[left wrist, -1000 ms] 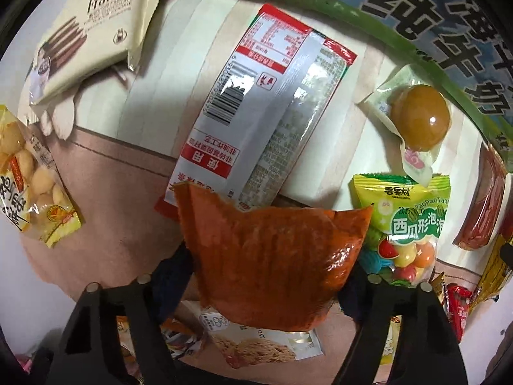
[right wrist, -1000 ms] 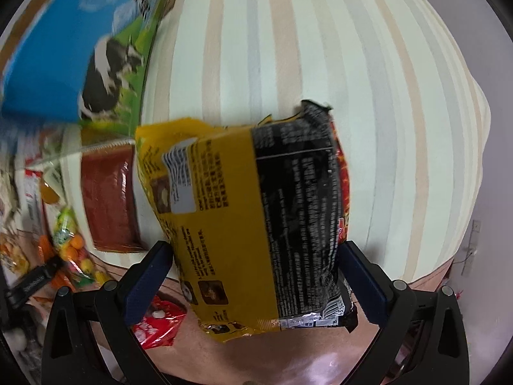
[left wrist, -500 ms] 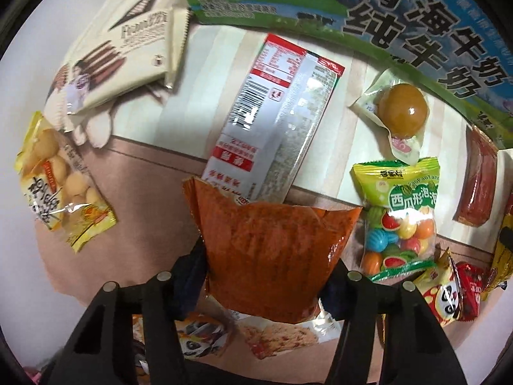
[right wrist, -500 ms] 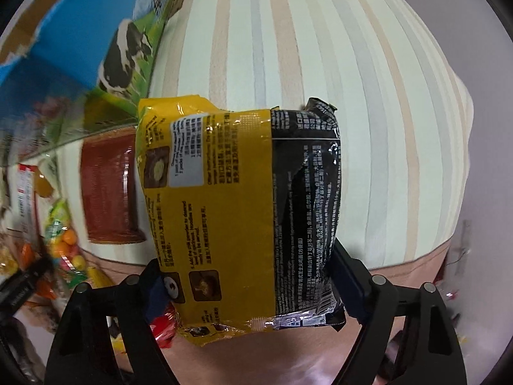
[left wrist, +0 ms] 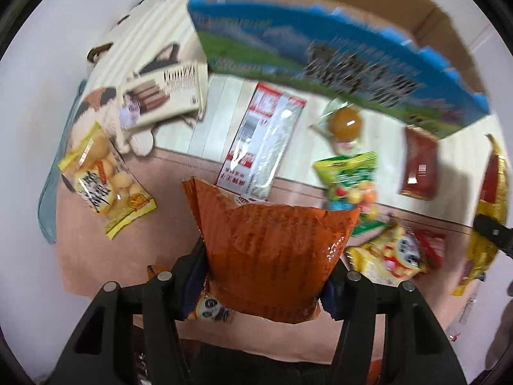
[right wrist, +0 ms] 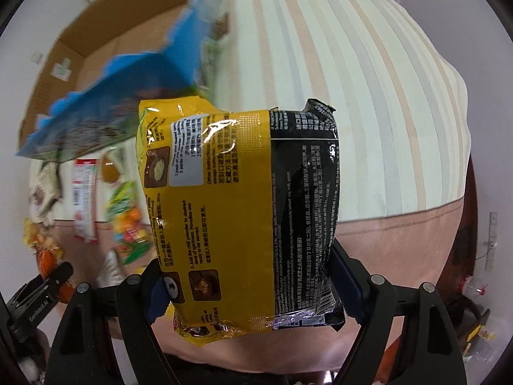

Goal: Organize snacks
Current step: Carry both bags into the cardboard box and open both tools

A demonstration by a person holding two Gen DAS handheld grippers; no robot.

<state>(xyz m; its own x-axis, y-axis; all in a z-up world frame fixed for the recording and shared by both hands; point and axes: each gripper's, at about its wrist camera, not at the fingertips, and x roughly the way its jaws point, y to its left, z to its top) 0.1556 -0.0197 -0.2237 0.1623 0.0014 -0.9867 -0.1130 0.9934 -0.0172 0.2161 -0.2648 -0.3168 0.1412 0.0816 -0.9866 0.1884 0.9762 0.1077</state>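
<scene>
My left gripper [left wrist: 266, 276] is shut on an orange snack packet [left wrist: 269, 250] and holds it above the bed. My right gripper [right wrist: 247, 285] is shut on a yellow and black noodle packet [right wrist: 243, 211], also lifted; that packet shows at the right edge of the left wrist view [left wrist: 487, 221]. Loose snacks lie on the bed: a red and silver packet [left wrist: 263, 147], a Franzzi wafer pack [left wrist: 166, 93], a yellow bag of round snacks [left wrist: 105, 179], a green candy bag [left wrist: 352, 179], a wrapped egg [left wrist: 346, 122], a dark red packet [left wrist: 420, 166].
A blue and green milk carton box [left wrist: 336, 64] stands open behind the snacks, its cardboard inside showing [right wrist: 96, 54]. A striped bedsheet [right wrist: 352, 96] spreads to the right. A cat-print cushion [left wrist: 96, 106] lies at the left. A yellow panda packet [left wrist: 391, 256] lies by my left gripper.
Both grippers have risen and pulled back with their packets. The open top of the milk box has come into view.
</scene>
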